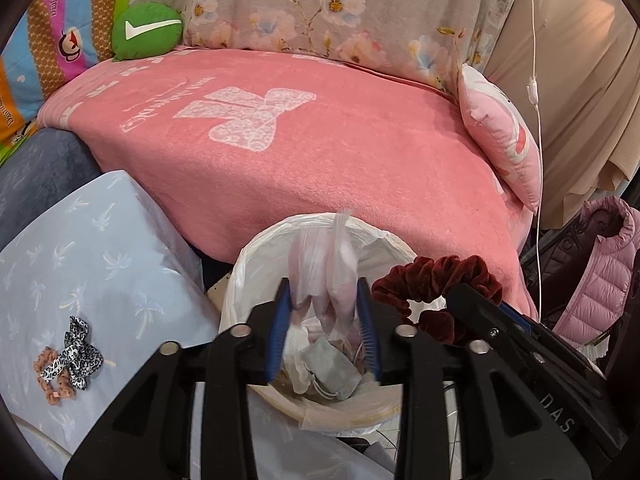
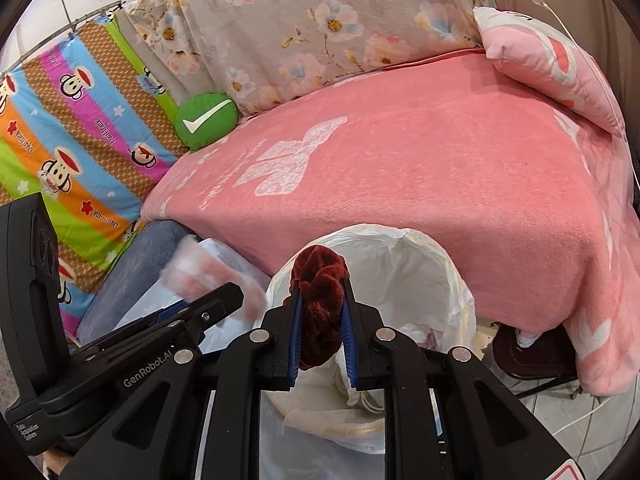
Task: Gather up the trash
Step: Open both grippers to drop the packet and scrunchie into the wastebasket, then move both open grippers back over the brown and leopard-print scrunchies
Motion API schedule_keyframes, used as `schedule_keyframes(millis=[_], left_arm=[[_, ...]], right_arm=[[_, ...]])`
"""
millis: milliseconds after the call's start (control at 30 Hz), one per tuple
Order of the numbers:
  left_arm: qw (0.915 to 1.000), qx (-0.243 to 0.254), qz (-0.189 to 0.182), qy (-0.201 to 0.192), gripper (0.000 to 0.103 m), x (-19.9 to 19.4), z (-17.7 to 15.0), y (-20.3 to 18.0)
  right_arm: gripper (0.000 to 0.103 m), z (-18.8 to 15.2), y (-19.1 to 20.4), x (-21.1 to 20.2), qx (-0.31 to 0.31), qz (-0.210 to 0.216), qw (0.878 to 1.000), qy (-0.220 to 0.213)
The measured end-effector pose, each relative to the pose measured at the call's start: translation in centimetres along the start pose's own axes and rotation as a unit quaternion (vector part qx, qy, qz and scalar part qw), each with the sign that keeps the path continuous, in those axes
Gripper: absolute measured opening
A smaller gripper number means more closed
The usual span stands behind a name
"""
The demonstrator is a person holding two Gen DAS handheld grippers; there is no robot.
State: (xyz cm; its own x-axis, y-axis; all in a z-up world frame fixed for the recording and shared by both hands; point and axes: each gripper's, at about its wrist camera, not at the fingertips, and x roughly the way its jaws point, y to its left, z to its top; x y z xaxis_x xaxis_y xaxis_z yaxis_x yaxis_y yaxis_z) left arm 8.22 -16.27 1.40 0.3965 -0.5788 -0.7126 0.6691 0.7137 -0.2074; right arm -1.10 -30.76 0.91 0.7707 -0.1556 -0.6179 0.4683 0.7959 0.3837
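Both tools hang over the lined bin by the bed's near edge. Left tool stands part open, crumpled plastic wrapper loose between its pads, bin directly below. Right tool is pinched on a dark red scrunchie, same drop.

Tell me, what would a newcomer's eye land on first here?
Probably the big pink blanket over the bed, then the lined trash bin below its edge. Over the bin, the left gripper has a crumpled plastic bag between its fingers, and the right gripper clamps a dark red scrunchie.
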Motion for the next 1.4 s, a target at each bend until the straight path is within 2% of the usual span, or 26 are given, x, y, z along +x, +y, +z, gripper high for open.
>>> schedule_keyframes(millis=[100, 300, 500, 1100, 1333, 1400], left_arm=[[0.9999, 0.003, 0.003, -0.010, 0.054, -0.1, 0.1, -0.3], [0.9997, 0.007, 0.015, -0.017, 0.060, 0.0, 0.5, -0.3], [0.9996, -0.007, 0.023, -0.018, 0.063, -0.2, 0.5, 0.7], [0.9972, -0.054, 0.044, -0.025, 0.064, -2.5, -1.1, 4.6], [0.9936, -0.086, 0.068, -0.025, 0.071, -3.6, -2.4, 7.6], [0.9921, -0.091, 0.082, -0.026, 0.078, -4.0, -2.9, 8.6]], right_arm=[[0.018, 0.1, -0.1, 0.2, 0.002, -0.001, 1.000, 0.001], [0.023, 0.3, 0.1, 0.4, 0.002, -0.006, 1.000, -0.003], [0.030, 0.2, 0.5, 0.2, -0.003, -0.009, 1.000, -0.011], [0.036, -1.0, 4.5, 0.2, -0.039, 0.011, 0.999, 0.004], [0.037, -2.5, 7.4, 0.9, -0.061, 0.029, 0.997, 0.021], [0.037, -3.1, 8.2, 1.0, -0.068, 0.034, 0.997, 0.027]])
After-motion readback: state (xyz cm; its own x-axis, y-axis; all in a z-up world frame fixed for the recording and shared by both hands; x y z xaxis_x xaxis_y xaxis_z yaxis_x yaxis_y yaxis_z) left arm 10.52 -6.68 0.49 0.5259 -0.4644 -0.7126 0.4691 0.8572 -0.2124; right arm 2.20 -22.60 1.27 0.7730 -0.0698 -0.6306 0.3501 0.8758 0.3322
